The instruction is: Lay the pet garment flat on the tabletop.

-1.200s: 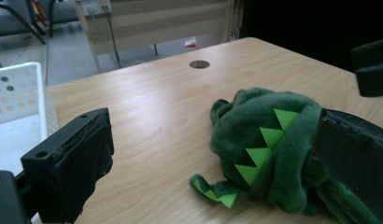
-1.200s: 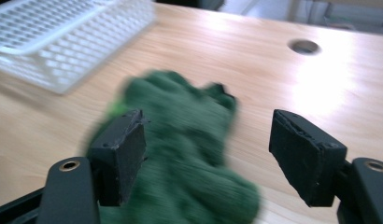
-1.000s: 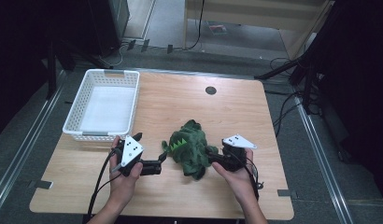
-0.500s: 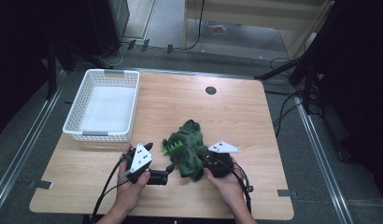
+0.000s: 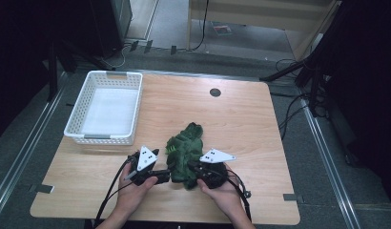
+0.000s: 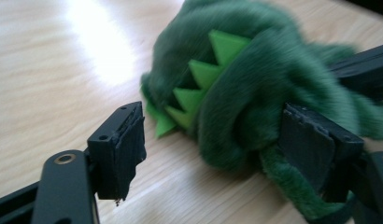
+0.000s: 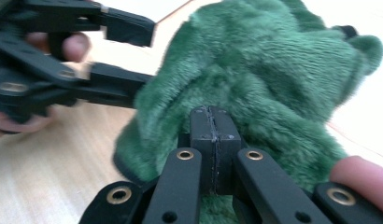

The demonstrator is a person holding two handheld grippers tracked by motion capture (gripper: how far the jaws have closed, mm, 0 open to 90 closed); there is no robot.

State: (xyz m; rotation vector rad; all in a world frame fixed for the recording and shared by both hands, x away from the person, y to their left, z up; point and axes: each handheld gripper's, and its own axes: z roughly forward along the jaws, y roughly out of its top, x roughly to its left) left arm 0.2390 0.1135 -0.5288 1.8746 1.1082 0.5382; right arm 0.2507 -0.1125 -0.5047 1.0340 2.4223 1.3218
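The right gripper (image 7: 211,140) is pressing its jaws together on a fold of the green plush toy (image 7: 269,79), the two black pads meeting with fur bunched around them. The left gripper (image 6: 217,149) is holding its jaws spread wide; the toy's body is sitting between them, one pad touching the fur and the other standing clear over bare wood.

The toy (image 5: 184,155) is lying crumpled on the wooden table (image 5: 260,124) near the front edge, between the two hands and well apart from the white basket (image 5: 108,107) at the far left, which is sitting empty. Judging from this, one side is already gripped, while the left-hand grasp, and any lift or carry toward the basket, is not yet done.

The left gripper view is showing a row of bright green felt spikes (image 6: 199,93) on the toy, while the high view is giving the layout of basket, toy and hands.
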